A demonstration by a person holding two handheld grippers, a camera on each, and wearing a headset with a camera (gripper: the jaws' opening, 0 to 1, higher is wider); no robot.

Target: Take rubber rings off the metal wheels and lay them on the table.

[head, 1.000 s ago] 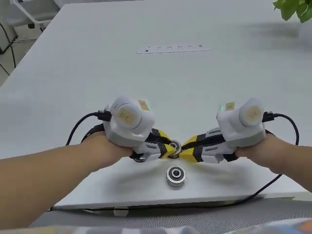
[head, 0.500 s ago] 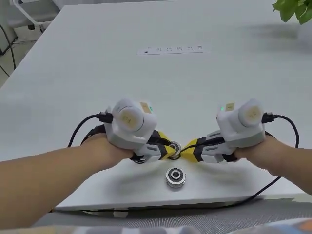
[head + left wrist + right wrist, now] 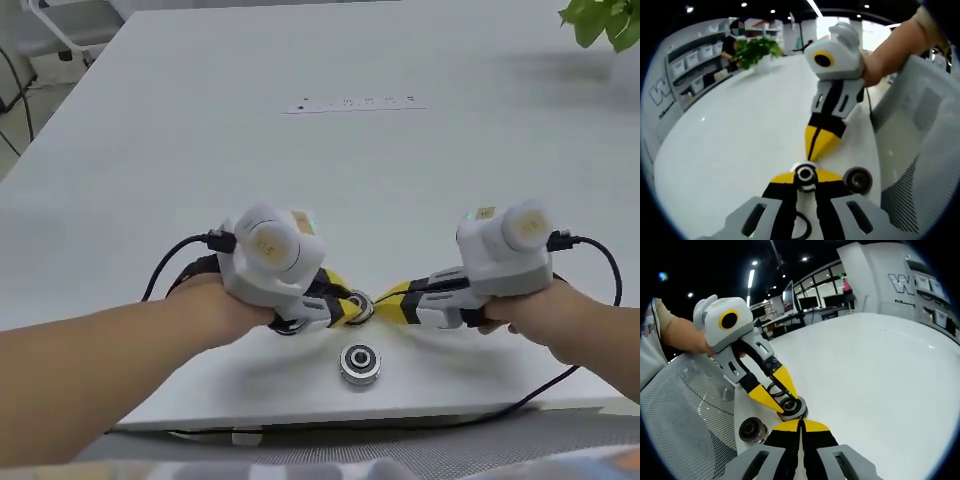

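Loose wheel (image 3: 360,362) lies on the table (image 3: 400,150), just nearer than both tips. Left gripper (image 3: 346,309) clamps held wheel (image 3: 358,302). Right gripper (image 3: 386,299) has jaws pressed together, touching that wheel's rim (anything pinched, can't tell).

Open tabletop (image 3: 300,170) ahead, socket strip (image 3: 355,101) far off, spare wheel (image 3: 360,362) near front edge, just beside the jaws

The left hand-held gripper (image 3: 343,306) and the right hand-held gripper (image 3: 388,300) meet tip to tip near the bench (image 3: 200,150) edge. One wheel (image 3: 357,304) sits between the left one's jaws, touching the right one's tips. A second wheel (image 3: 360,362) lies on the bench just beside both tips, on the person's side.
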